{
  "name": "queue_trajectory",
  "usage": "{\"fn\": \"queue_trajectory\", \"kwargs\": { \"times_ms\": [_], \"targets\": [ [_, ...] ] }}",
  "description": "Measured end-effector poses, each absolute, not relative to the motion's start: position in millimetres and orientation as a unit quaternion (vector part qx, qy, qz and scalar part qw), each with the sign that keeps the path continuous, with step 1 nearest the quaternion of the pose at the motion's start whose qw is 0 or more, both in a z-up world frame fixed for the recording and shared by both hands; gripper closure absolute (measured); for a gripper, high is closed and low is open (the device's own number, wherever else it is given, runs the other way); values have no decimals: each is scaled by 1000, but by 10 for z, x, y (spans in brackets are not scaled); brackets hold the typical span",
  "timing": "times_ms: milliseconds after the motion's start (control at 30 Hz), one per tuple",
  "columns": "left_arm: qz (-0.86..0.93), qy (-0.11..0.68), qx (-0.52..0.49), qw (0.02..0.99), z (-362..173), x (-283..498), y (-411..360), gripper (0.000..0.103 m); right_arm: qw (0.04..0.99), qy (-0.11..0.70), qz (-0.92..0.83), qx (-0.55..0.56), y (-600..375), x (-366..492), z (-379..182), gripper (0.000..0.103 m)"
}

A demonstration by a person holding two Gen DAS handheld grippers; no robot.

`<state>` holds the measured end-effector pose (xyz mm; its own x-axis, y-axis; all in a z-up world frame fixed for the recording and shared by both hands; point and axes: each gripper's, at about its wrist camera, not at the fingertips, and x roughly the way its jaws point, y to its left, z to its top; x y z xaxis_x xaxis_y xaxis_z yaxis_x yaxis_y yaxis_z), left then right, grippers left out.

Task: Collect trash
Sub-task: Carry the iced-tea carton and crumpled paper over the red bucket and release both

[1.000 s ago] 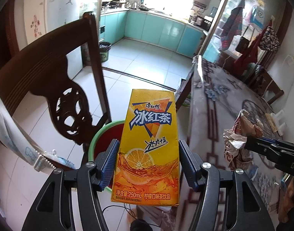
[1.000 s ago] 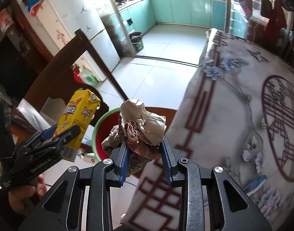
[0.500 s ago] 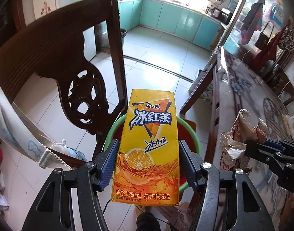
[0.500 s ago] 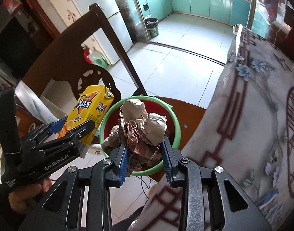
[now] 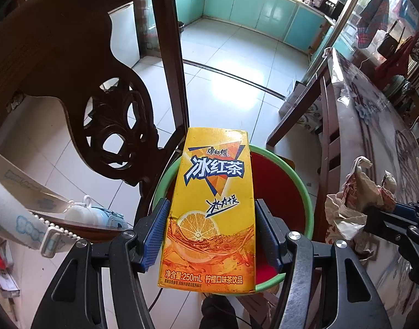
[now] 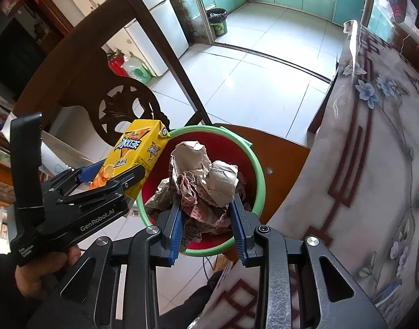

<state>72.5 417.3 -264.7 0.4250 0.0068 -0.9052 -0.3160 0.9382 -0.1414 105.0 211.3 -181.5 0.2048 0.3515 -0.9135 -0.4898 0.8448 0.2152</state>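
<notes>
Item: left gripper [image 5: 210, 235], blue pads clamped on a yellow iced-tea carton [image 5: 212, 208], held upright above the left part of the bin [image 5: 305, 200]. Item: right gripper [image 6: 208, 219], pinching a crumpled paper wad [image 6: 206, 178] over the bin's red interior. Bin: green-rimmed, standing on a wooden chair seat [image 6: 280, 159] just beside the table [image 6: 374, 164]. Risks: carton hangs near the rim by the carved chair back [image 5: 110, 126]; released there, it may strike the rim and drop to the floor; loose paper flaps may snag on the pads at release

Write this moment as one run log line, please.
left gripper: shut on tea carton | right gripper: shut on crumpled paper | both above red bin | nothing released
</notes>
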Motion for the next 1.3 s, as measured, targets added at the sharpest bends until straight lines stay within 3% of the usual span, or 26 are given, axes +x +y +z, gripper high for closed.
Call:
{"fn": "queue_trajectory", "kwargs": {
  "times_ms": [667,733,900,1067,1300],
  "targets": [
    [87,548,-142,820,-2829,1017,4184,43,770,576,268,-60,2178,1174,-1911,69],
    [88,546,-144,821,-2813,1021,4189,42,771,574,268,-58,2169,1171,-1900,60],
    [93,542,-144,823,-2759,1008,4155,39,779,566,264,-59,2108,1149,-1844,50],
    [97,531,-138,830,-2635,966,4072,39,786,559,257,-57,1970,1101,-1767,47],
    [90,495,-148,851,-2208,833,3724,39,820,516,240,-57,1554,1009,-1425,20]
  ]
}}
